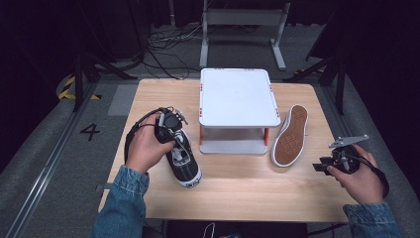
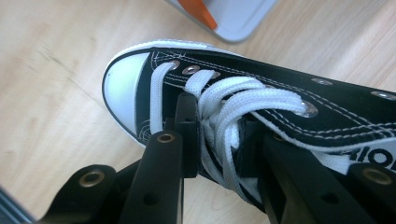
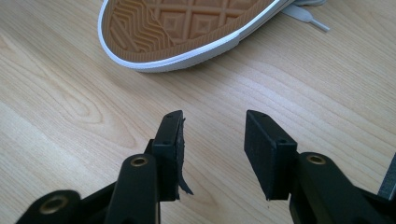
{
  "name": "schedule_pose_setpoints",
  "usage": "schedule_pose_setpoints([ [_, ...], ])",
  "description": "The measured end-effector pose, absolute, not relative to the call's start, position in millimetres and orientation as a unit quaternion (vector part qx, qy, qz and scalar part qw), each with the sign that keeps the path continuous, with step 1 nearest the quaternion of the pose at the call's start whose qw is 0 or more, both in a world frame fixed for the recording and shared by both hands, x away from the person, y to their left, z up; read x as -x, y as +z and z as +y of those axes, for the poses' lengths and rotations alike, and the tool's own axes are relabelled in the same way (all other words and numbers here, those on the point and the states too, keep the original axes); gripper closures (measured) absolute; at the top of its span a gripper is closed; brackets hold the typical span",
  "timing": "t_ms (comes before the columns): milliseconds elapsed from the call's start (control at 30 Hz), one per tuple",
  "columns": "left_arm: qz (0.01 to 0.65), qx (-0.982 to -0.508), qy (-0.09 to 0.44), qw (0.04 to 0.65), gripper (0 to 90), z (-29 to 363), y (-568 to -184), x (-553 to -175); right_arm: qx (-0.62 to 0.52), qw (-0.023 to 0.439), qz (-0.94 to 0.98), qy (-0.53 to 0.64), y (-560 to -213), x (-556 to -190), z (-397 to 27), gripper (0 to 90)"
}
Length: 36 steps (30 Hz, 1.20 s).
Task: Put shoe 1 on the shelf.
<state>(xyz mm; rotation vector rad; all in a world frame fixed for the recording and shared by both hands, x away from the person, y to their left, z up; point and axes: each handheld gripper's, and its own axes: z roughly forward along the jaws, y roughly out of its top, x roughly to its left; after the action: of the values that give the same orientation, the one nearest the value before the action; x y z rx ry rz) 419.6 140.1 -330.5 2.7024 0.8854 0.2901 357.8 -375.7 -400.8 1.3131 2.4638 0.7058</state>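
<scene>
A wooden table [image 1: 237, 193] is seen from above, with a white two-tier stand [image 1: 238, 96] set at its middle toward the far edge. To the left of the stand, just beside its lower shelf, a black high-top shoe [image 1: 184, 161] with a white toe cap is stood upright on its sole, toe toward the person. The left gripper [image 1: 171, 124] is held by the left hand [image 1: 146, 148] over the shoe's opening, and in the left gripper view its jaws are seen closed in on the white laces [image 2: 233, 100] and tongue of the shoe [image 2: 243, 107], one jaw on each side of the lace bundle; the laces are pinched between them. A corner of the stand's grey shelf [image 2: 233, 18] with an orange post is seen beyond the toe in that view. To the right of the stand a second shoe [image 1: 290, 136] is laid on its side, its tan sole turned toward the right gripper and its toe toward the near edge. The right gripper [image 1: 327, 166] is held by the right hand [image 1: 361, 178] near the table's right edge, apart from that shoe. In the right gripper view its jaws [image 3: 212, 140] are seen parted with a clear gap and nothing between them, bare wood below, and the tan sole [image 3: 182, 28] is seen farther ahead, with a white lace end [image 3: 306, 16] lying beside it.
</scene>
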Motion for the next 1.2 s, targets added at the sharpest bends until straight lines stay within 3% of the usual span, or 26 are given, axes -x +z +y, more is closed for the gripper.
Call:
schedule_pose_setpoints([
  [767, 0.26, -0.942, 0.146, 0.156, 75.9, 131.4, -245.7, -436.4, -0.471, 0.13, 0.838, 0.242, -404.5, -344.6, -387.0, 58.8],
  [1200, 0.183, -0.96, 0.16, 0.14, 76.0, 115.1, -201.7, -453.3, -0.475, 0.131, 0.836, 0.242, -404.4, -339.2, -390.5, 58.8],
])
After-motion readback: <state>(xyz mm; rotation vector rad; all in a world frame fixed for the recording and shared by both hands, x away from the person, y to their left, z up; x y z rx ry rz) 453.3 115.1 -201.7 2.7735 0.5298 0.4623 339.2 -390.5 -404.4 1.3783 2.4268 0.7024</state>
